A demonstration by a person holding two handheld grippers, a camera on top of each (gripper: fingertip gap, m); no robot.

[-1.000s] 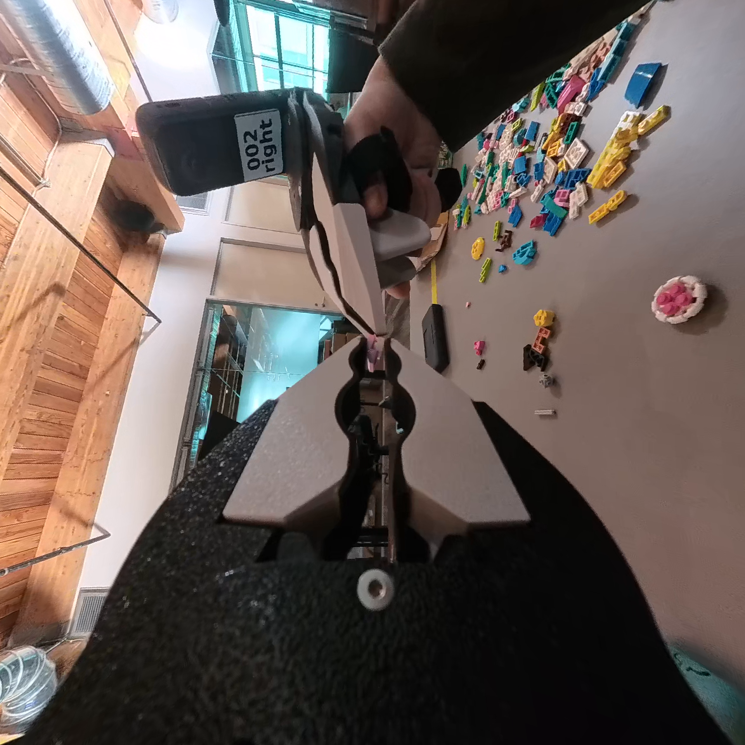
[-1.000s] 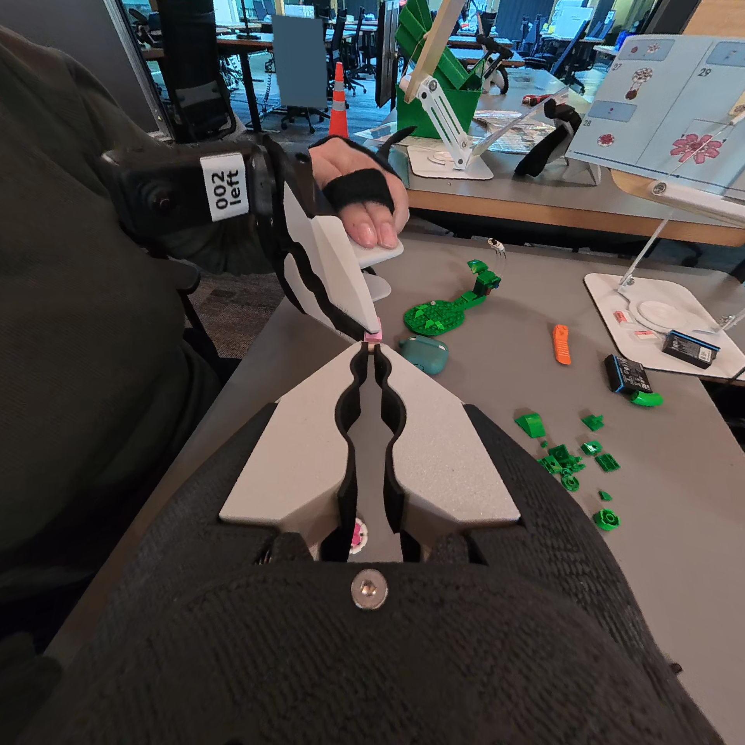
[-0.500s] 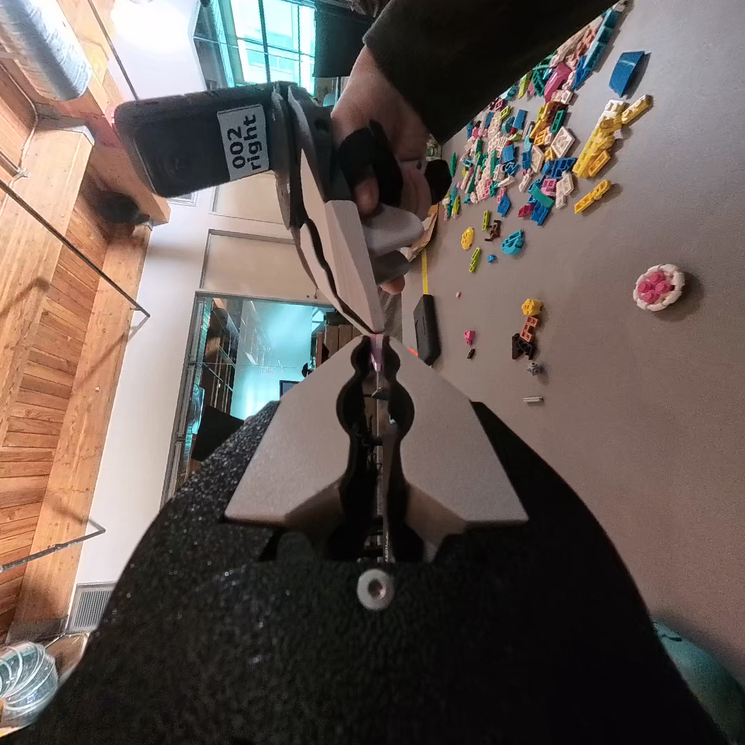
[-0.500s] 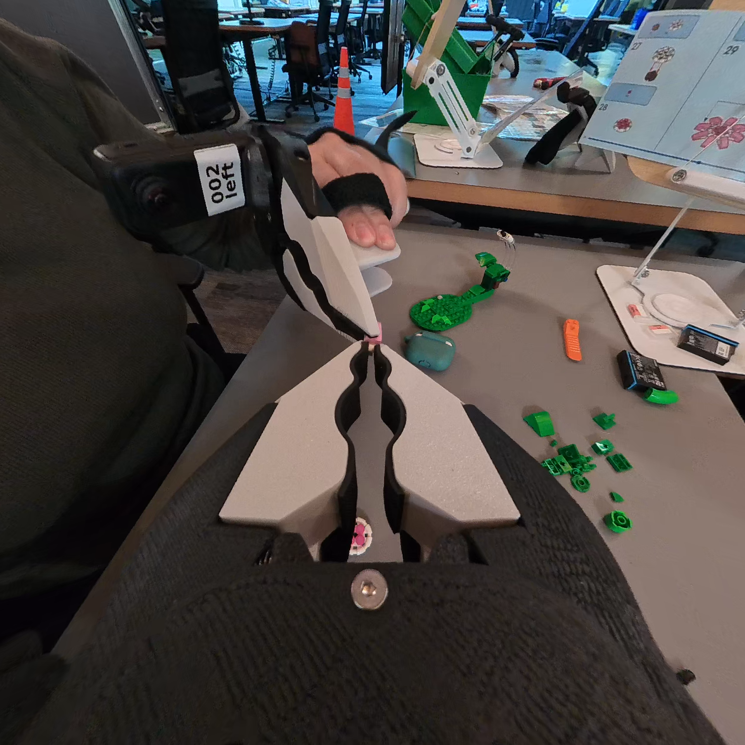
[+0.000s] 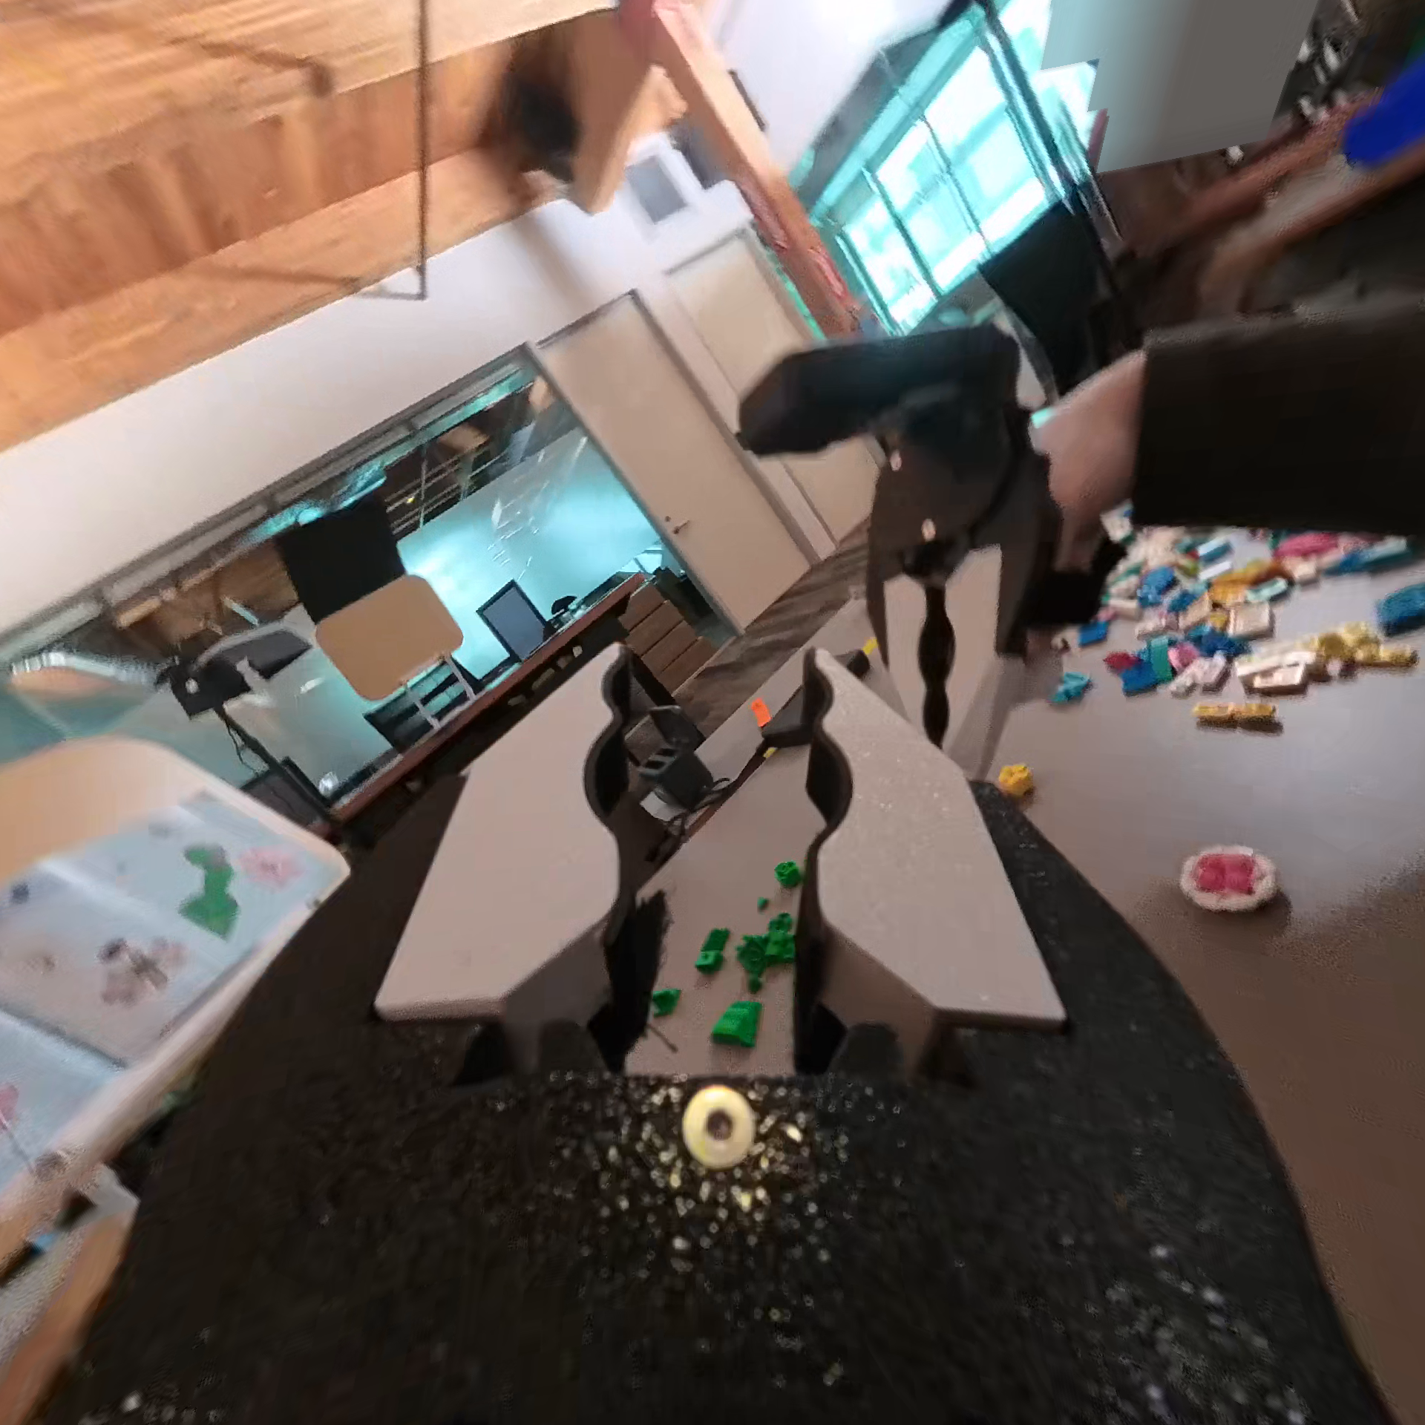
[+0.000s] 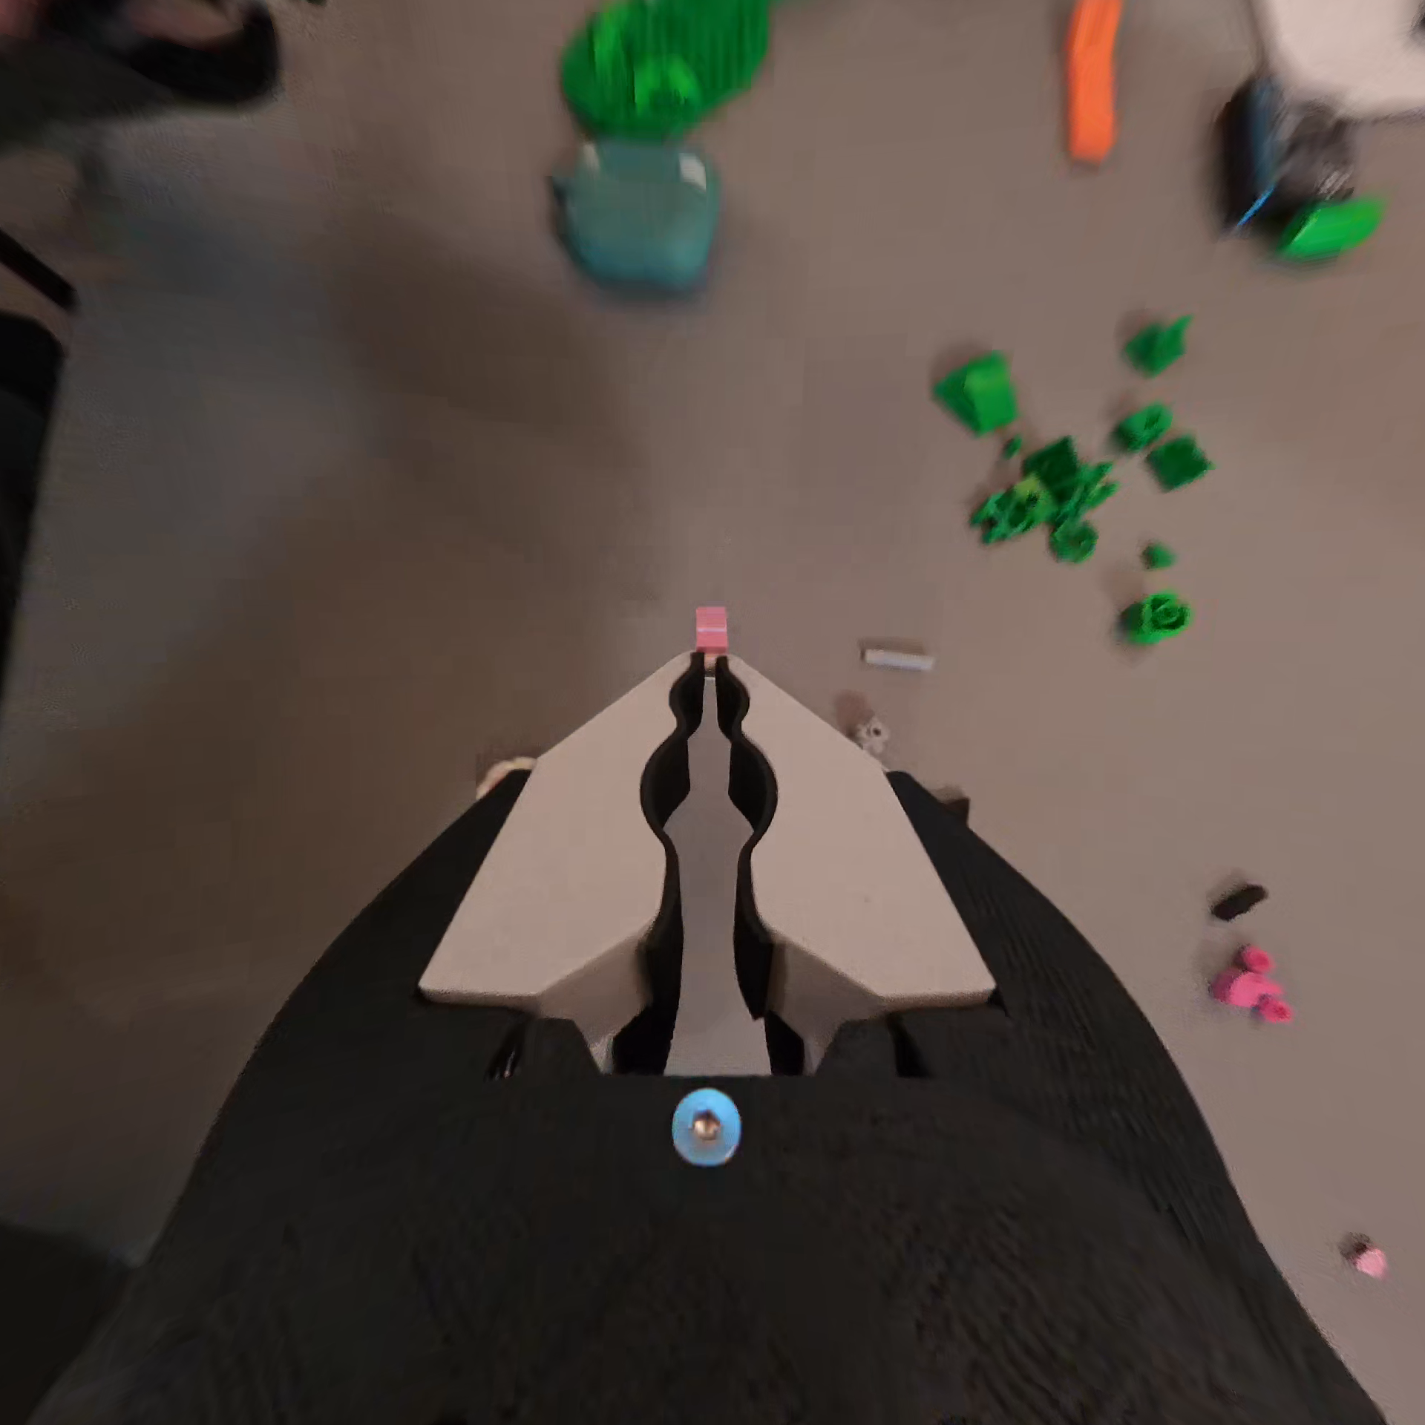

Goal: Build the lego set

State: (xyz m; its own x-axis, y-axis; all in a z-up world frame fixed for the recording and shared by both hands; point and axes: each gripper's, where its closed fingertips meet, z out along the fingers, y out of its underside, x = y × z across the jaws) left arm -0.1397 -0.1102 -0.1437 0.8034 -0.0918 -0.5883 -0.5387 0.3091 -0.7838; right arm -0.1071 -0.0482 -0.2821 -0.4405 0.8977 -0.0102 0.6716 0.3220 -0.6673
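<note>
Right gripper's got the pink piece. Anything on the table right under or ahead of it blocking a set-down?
Nothing visible does. The right gripper pinches the pink piece at its tips over bare grey table. The nearest things lie off to the side: a small white bar and the loose green pieces.

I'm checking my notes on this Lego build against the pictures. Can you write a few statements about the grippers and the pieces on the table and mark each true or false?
1. The right gripper is shut on a small pink piece. True.
2. The left gripper holds a green brick. False: its jaws stand wide apart and empty; the loose green pieces lie on the table behind the gap.
3. A round white and pink assembly lies on the grey table. True.
4. The orange tool is clamped in the right gripper. False: it lies on the table, far beyond the fingertips.
5. A teal case lies beside the green leafy build. True.
</note>
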